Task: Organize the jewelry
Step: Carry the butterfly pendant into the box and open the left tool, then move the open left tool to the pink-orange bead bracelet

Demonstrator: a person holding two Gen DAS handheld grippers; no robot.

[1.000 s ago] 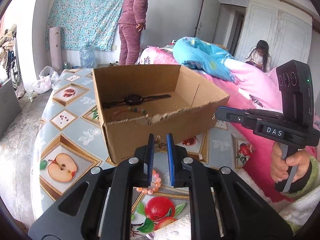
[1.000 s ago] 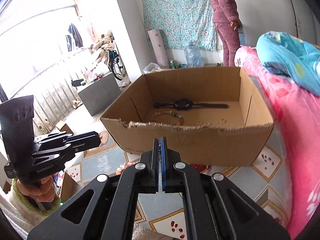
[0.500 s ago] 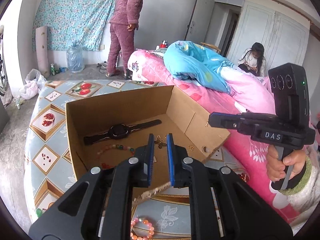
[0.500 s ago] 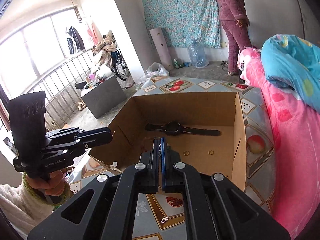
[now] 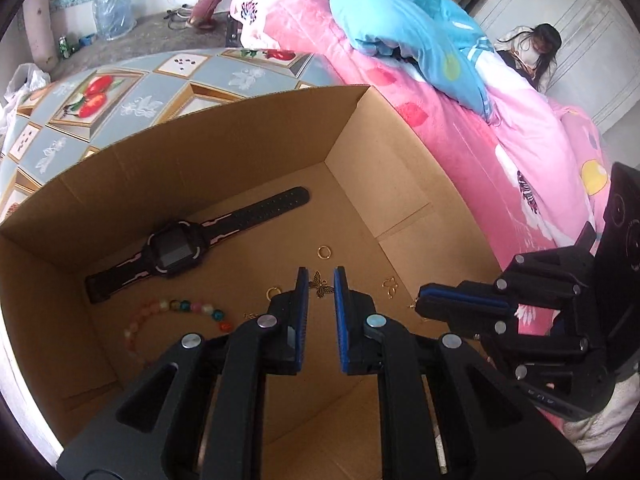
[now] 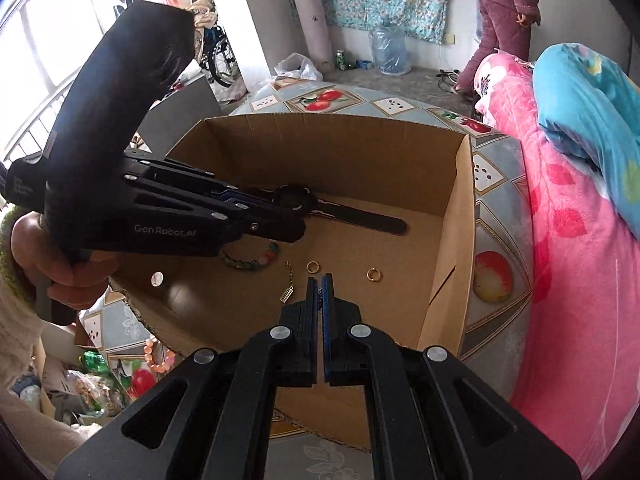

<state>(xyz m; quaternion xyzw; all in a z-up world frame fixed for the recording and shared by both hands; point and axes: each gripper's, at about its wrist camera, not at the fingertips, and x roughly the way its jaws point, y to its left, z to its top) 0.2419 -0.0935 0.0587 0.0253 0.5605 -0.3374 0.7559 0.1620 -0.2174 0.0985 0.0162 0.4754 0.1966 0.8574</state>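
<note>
An open cardboard box [image 5: 200, 152] [image 6: 340, 152] holds a black watch [image 5: 174, 248] [image 6: 360, 220], a coloured bead bracelet [image 5: 180, 306] [image 6: 256, 262], two gold rings [image 5: 324, 252] [image 6: 374, 275] and a thin chain with a charm [image 6: 286, 294]. My left gripper [image 5: 321, 276] [image 6: 302, 224] hangs over the box floor, shut on a small gold butterfly pendant [image 5: 322, 285]. Beside it on the right, my right gripper [image 6: 319, 280] [image 5: 420, 303] is shut above the floor. A dark bit of chain shows in its slit; whether it is held I cannot tell.
The box stands on a round table with a fruit-pattern cloth [image 5: 140, 92]. A pink bead bracelet [image 6: 158, 358] lies on the table outside the box's near wall. A pink bed [image 5: 500, 140] borders the table's right side. One person [image 6: 504, 0] stands far back; another [image 5: 532, 48] sits by the bed.
Both grippers have come forward from in front of the box's near wall to over its inside and tipped downward. The butterfly pendant stayed between the left fingers throughout.
</note>
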